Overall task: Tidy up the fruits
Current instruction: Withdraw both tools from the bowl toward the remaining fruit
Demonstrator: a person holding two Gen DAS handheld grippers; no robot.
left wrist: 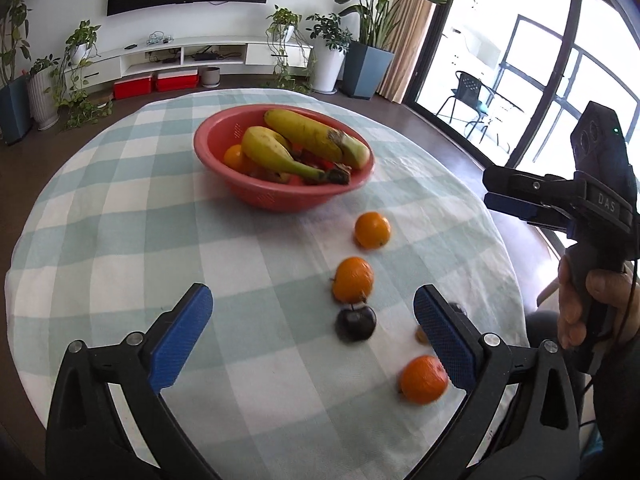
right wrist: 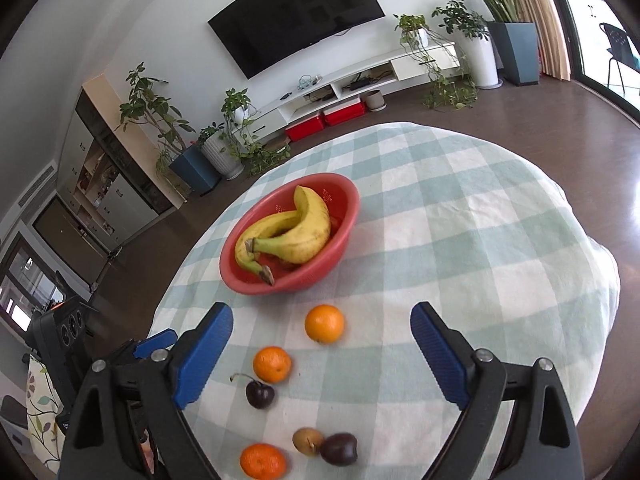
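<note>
- The left gripper, black-armed with blue ribbed pads, stands wide open over the checked cloth and grips nothing; a dark round plum-like fruit lies between its fingers, nearer the right pad
- Just past that fruit at 12 o'clock sits an orange mandarin with a small stem, touching or nearly touching it; a second round orange fruit lies further on toward 1 o'clock
- A third orange mandarin rests beside the inner face of the right pad, at 5 o'clock from the dark fruit
- The right gripper, same build, is also spread wide and empty; seen from the left wrist it hangs at 3 o'clock off the table edge, held in a hand
- Near its bottom edge lie a brownish-green small fruit and a dark purple fruit, touching
- The red plastic colander bowl stands at 12 o'clock, well apart from the loose fruit, holding two yellow bananas and a small orange fruit
- All rest on a round table under a green-and-white checked tablecloth
</note>
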